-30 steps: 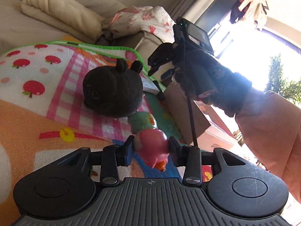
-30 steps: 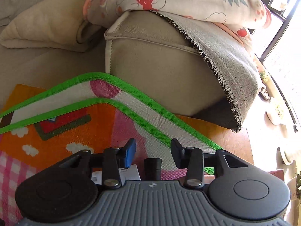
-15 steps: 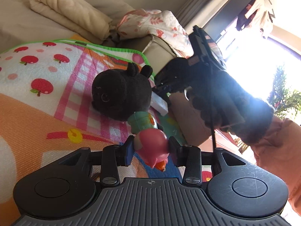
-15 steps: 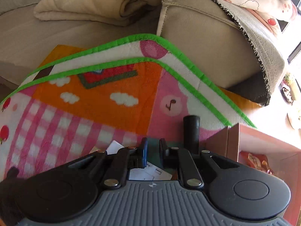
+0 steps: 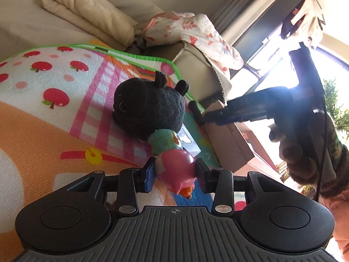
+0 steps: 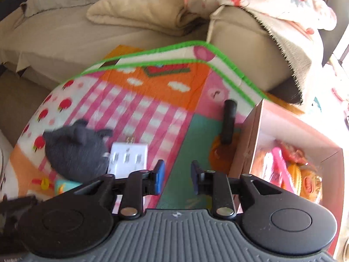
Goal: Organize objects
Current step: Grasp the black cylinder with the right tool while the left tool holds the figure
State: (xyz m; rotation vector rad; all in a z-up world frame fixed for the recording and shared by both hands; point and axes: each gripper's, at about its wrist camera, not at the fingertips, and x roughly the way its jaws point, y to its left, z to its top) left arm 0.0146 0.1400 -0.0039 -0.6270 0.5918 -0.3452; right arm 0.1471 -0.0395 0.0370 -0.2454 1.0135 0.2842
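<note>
Pointing its teal end away toward the black plush (image 5: pixel 150 109), the pink toy (image 5: pixel 174 170) lies lengthwise between the left gripper (image 5: pixel 174 175) pads, clamped above the mat (image 5: pixel 43 120). Right gripper (image 6: pixel 177 178), jaws just reopened, holds nothing beside the box (image 6: pixel 250 135).

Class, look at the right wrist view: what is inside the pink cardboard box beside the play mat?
The pink cardboard box holds a jumble of pink, orange and yellow toys. Glare and the box's walls hide its depths, so what lies underneath stays unknown.
</note>
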